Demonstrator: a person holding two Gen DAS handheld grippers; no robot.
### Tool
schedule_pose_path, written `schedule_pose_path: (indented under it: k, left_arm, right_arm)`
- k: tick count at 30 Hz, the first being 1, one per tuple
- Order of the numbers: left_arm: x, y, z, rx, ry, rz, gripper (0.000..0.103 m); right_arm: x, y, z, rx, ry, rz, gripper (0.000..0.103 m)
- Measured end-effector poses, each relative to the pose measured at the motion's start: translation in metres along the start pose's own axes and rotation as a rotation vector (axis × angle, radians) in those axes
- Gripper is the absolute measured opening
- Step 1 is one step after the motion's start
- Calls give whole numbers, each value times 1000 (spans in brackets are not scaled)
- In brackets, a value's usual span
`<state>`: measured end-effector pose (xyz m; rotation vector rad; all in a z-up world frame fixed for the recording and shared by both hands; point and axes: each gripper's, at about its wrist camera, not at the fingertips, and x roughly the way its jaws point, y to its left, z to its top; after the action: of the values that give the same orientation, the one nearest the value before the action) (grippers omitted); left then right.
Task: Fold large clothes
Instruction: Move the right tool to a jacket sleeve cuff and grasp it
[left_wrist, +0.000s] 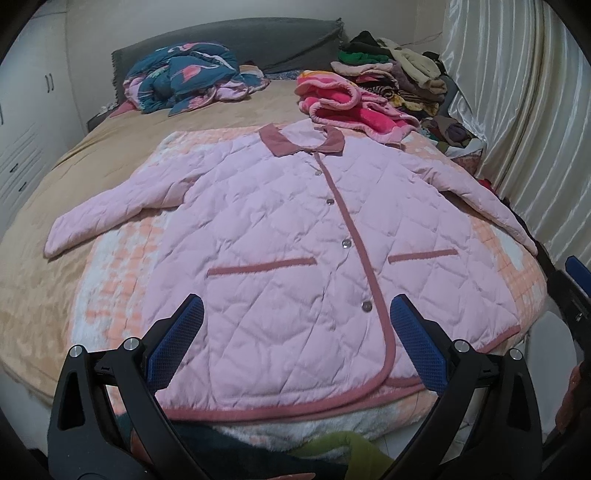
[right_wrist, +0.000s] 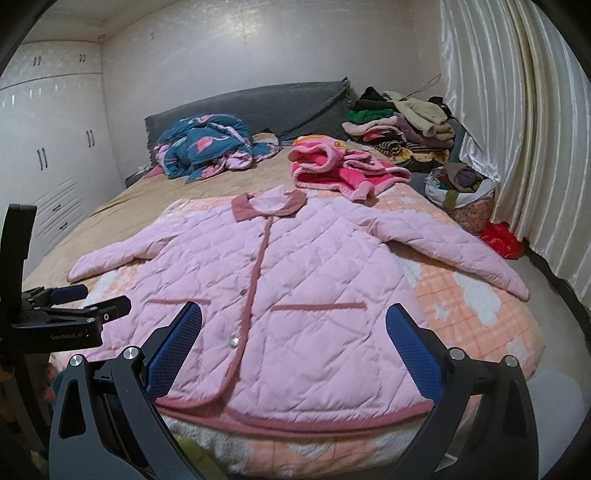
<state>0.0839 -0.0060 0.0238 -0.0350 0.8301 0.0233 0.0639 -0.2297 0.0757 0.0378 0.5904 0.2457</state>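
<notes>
Both views are evenly lit by soft indoor light, with no hard shadows. The satin curtain (right_wrist: 491, 122) at the right catches a pale sheen along its folds, and the wardrobe (right_wrist: 48, 147) doors gleam faintly. Only a thin shadow lies under the sleeves of the pink jacket (left_wrist: 280, 243). Fisheye distortion bends the bed (left_wrist: 55, 288) and walls, and black corners ring each frame. The centre is fairly sharp; the edges turn soft and smeared, with slight grain overall.

Left gripper (left_wrist: 295, 317) – jaws spread wide, nothing held. Right gripper (right_wrist: 293, 325) – jaws equally wide, empty, level beside it.
</notes>
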Motion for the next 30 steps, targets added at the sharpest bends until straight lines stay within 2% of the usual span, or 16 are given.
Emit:
schedule_pose_path:
  k: [15,26,30]
  left_arm:
    - [45,-34,72,72,2,-12,95]
    - [81,-51,123,89,3,-25,95]
    - [95,-62,136,106,1,-32,95]
  right_arm:
    - [21,-41,45,18,-39,-101,99]
    - [57,-88,72,62,-40,-179,99]
    - [78,-105,77,87,-16,-206,99]
